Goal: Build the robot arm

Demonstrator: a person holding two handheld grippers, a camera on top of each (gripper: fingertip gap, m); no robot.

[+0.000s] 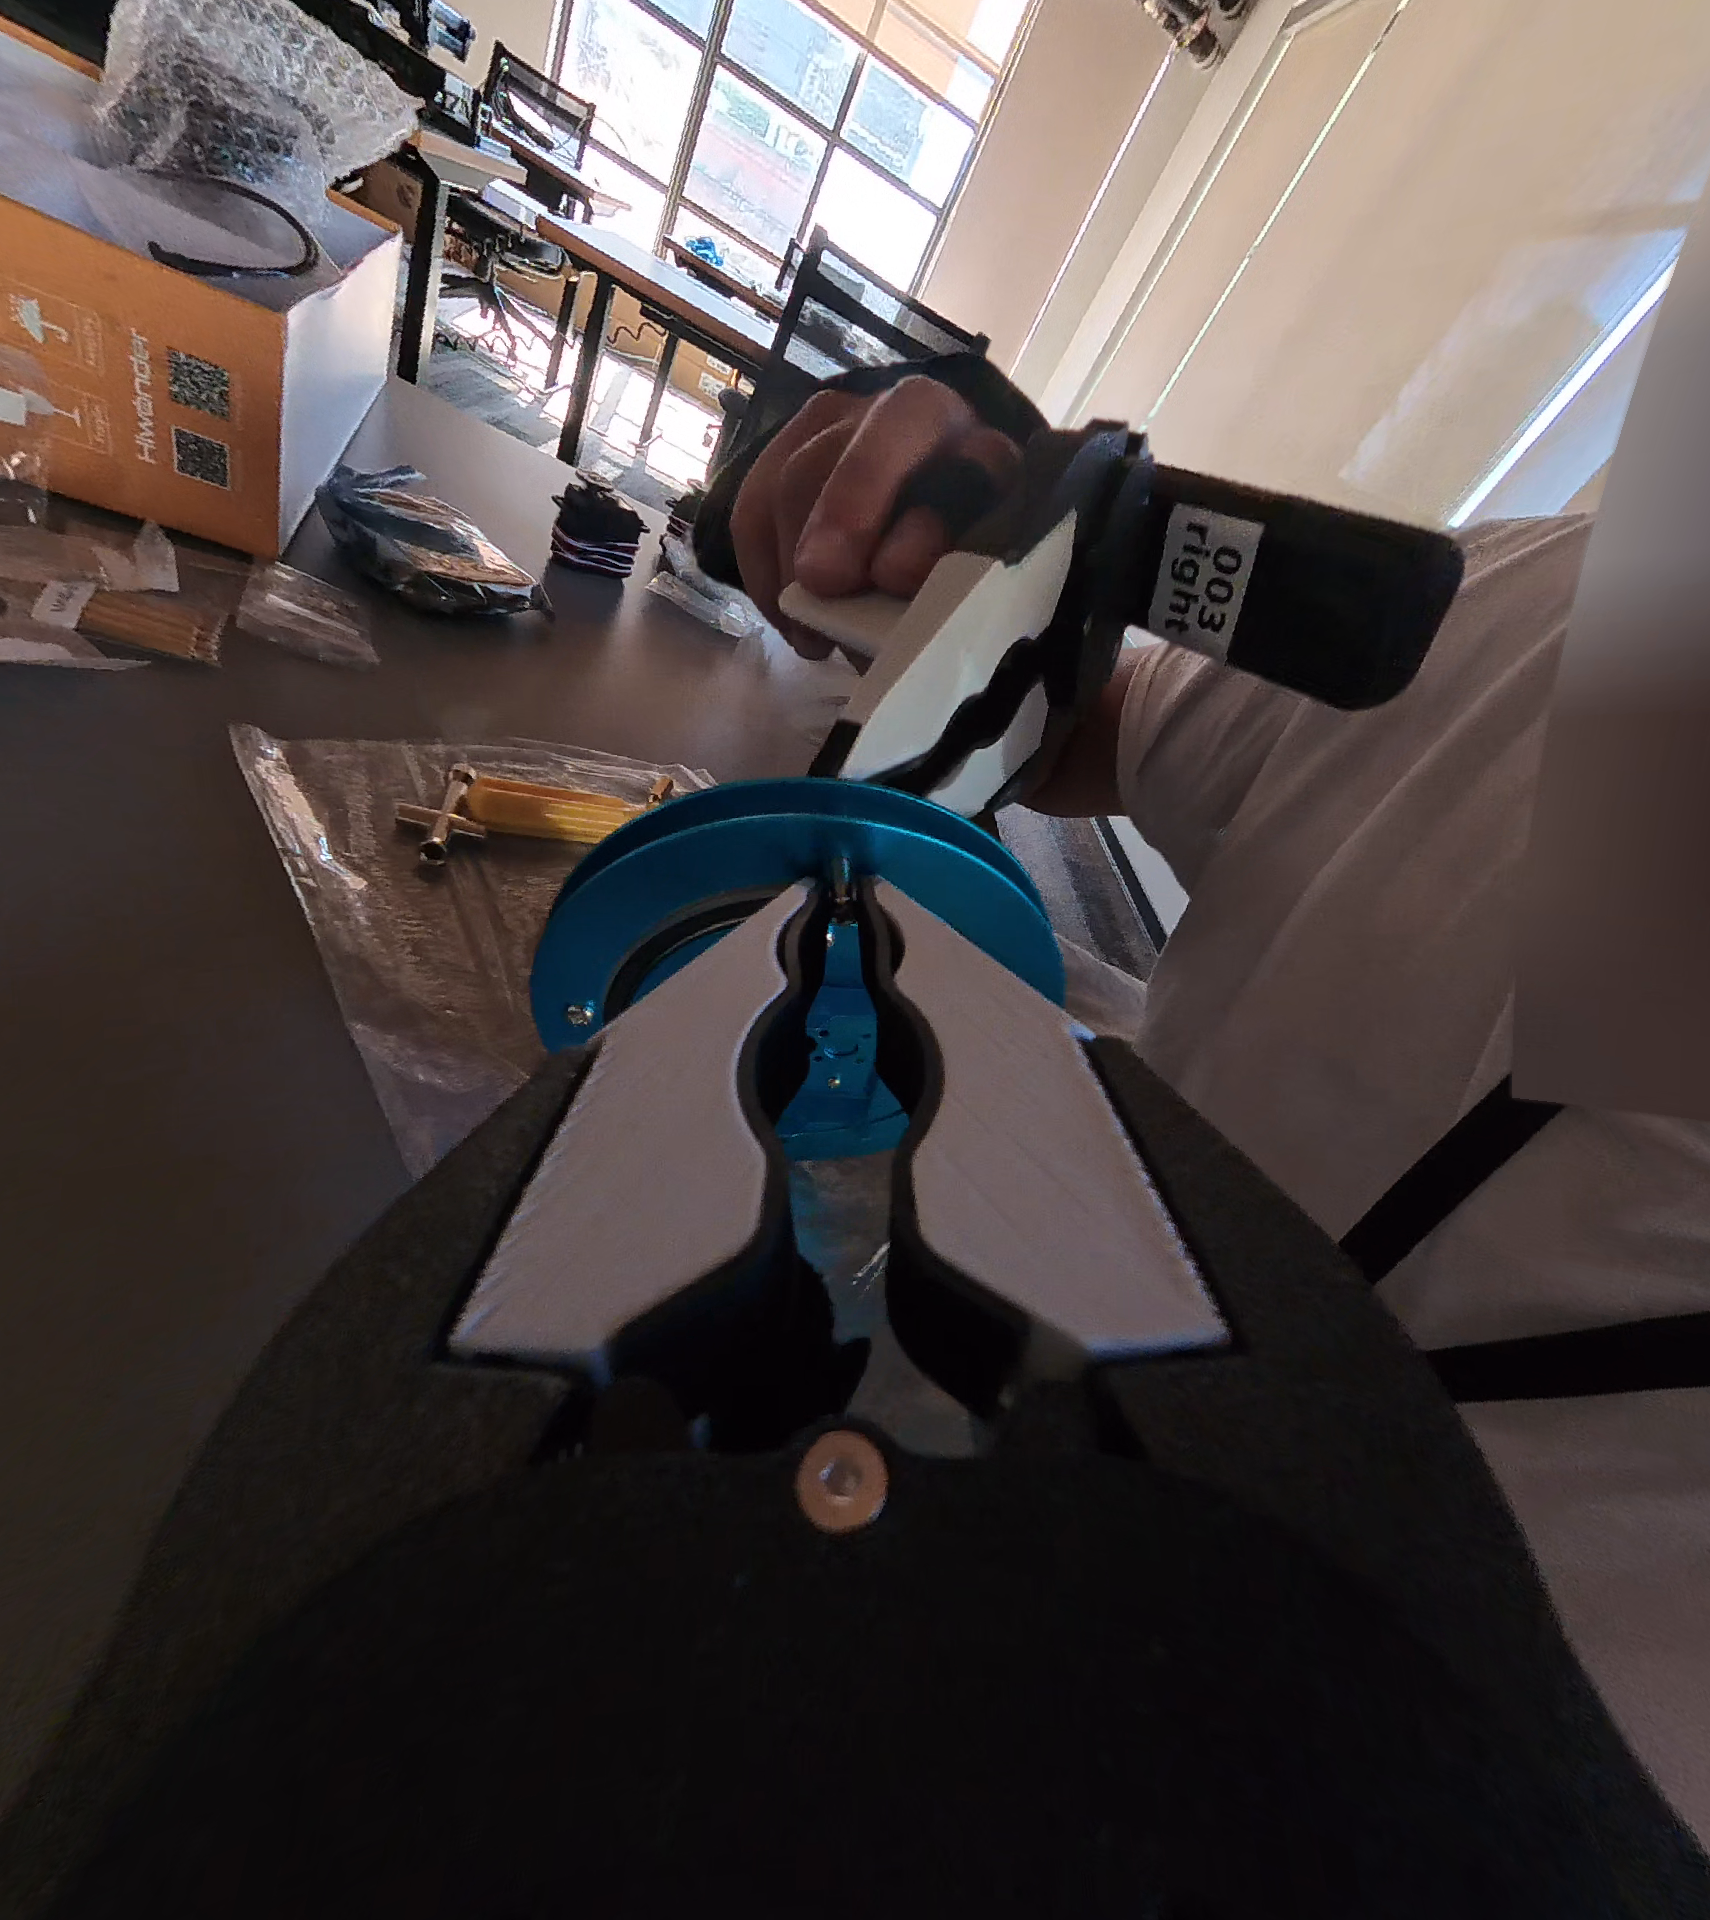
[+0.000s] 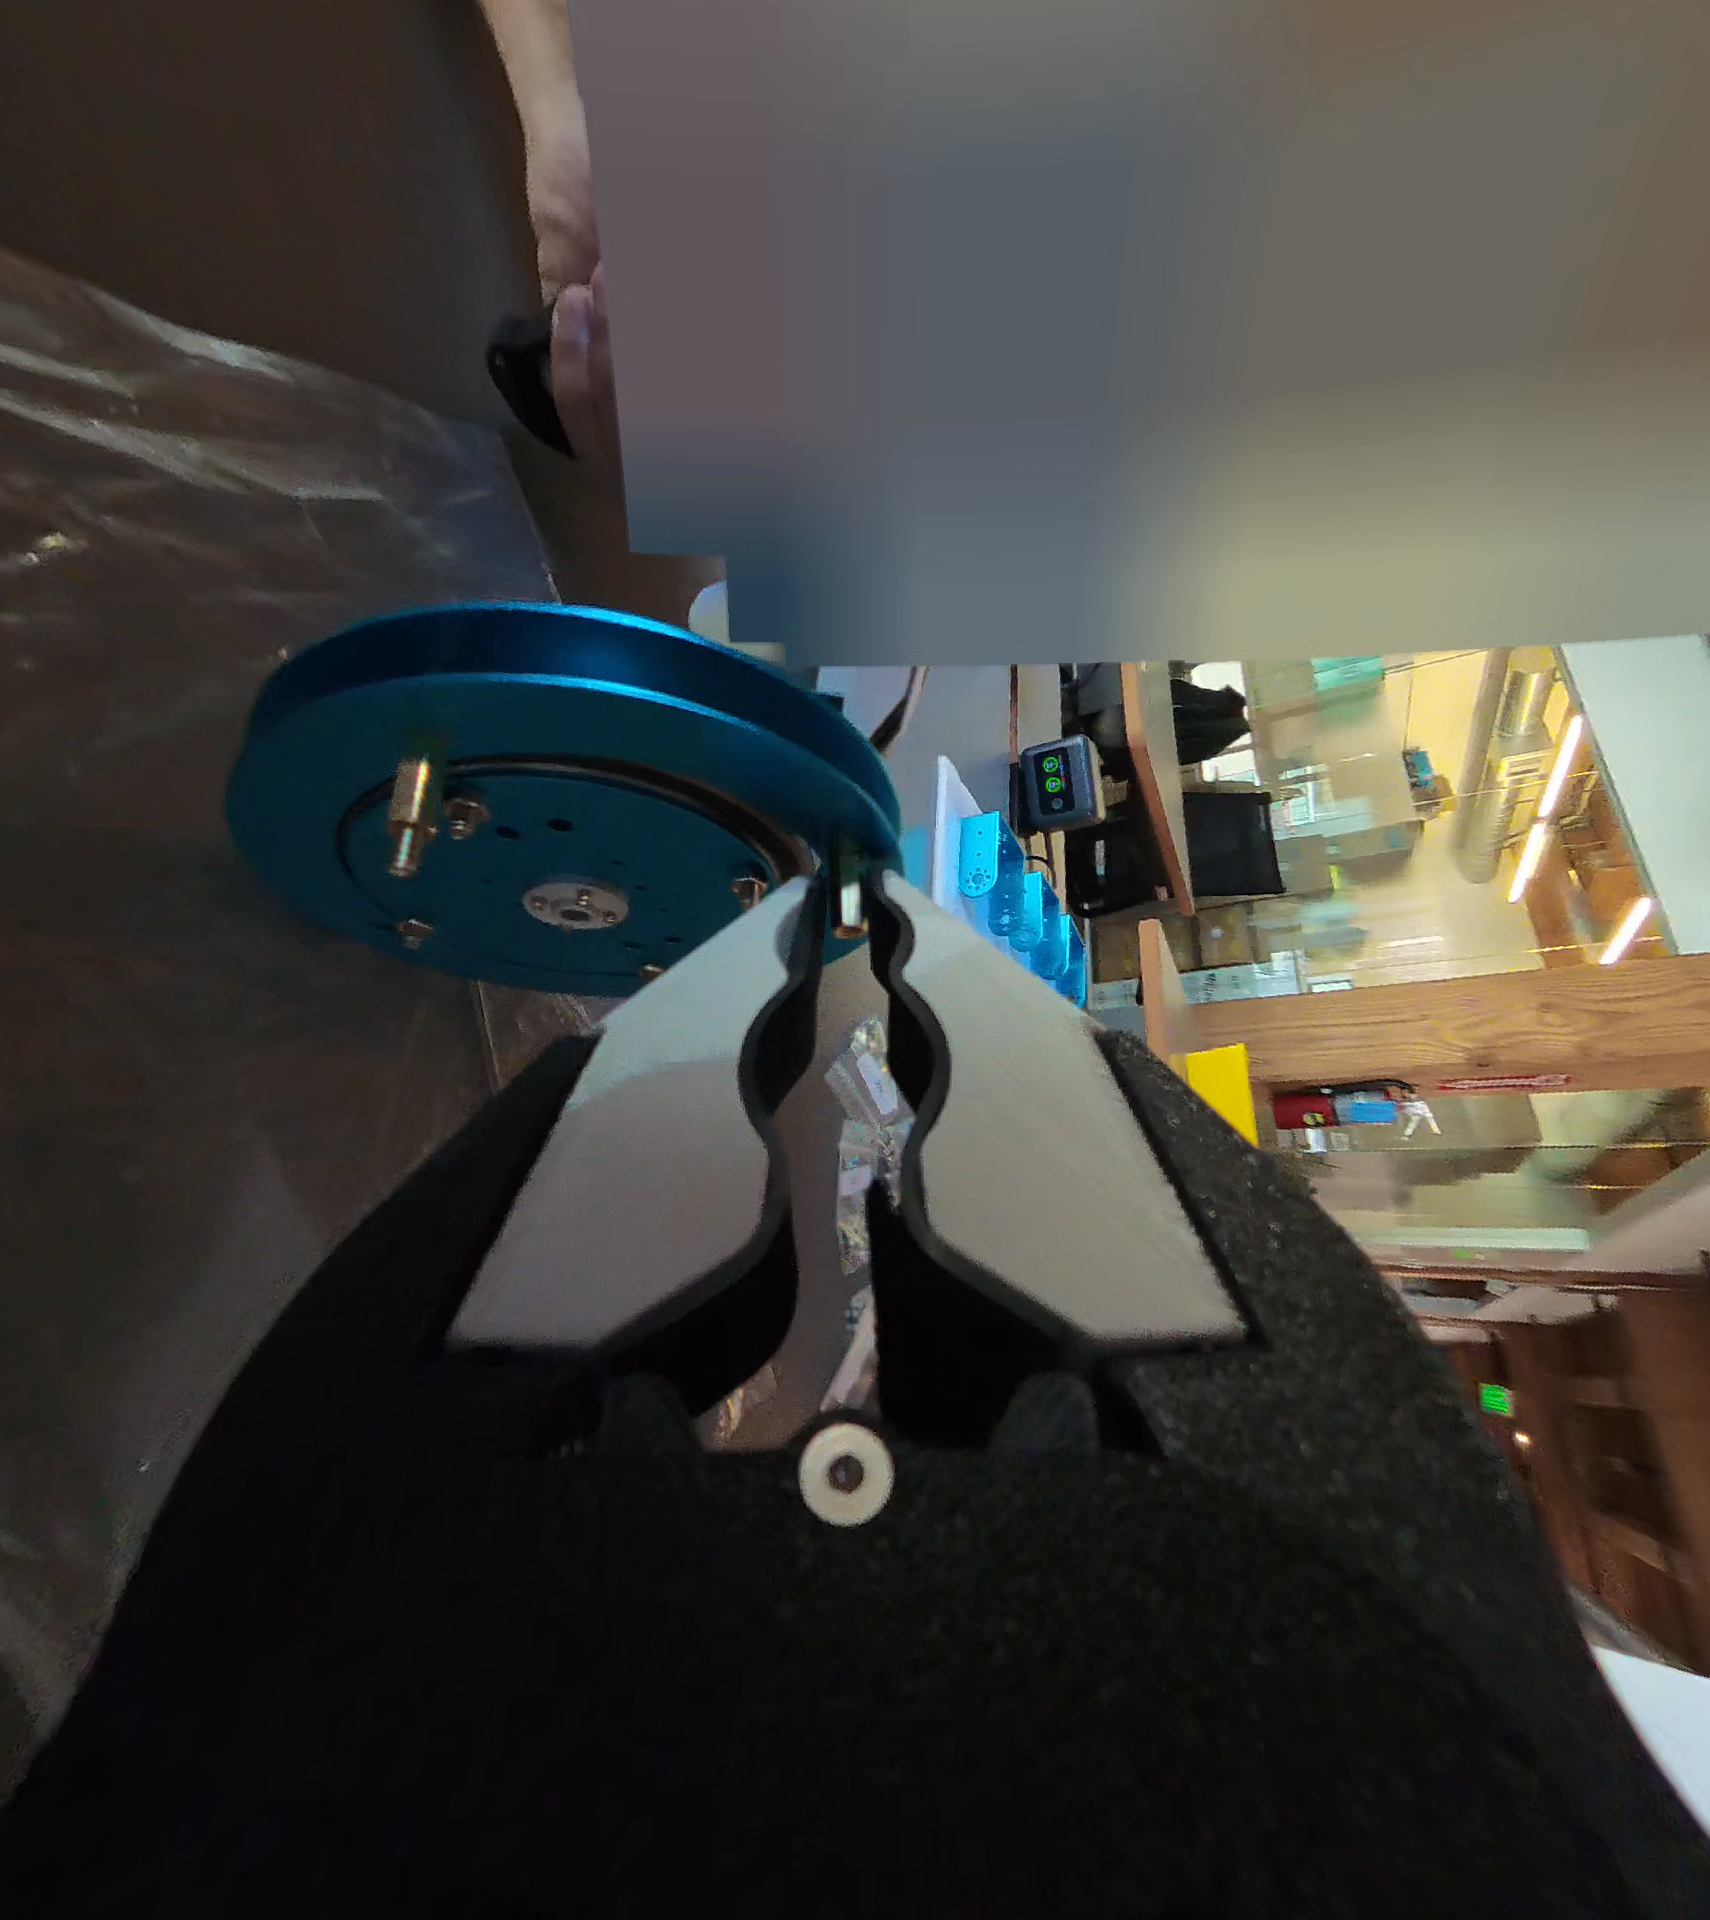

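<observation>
A blue metal disc assembly of two stacked round plates is held up above a dark table. My left gripper is shut on its near rim, by a small screw. In the right wrist view the disc shows its face, with a hub in the middle and a brass standoff standing out of it. My right gripper is shut on a second brass standoff at the disc's rim. The right gripper also shows in the left wrist view, held by a gloved hand and reaching down behind the disc.
A clear plastic bag lies under the disc, with a cross wrench and a packet of brass standoffs on it. An orange box and small parts bags sit at the back left. A person in white is on the right. My two grippers' fingertips are within a few centimetres of each other.
</observation>
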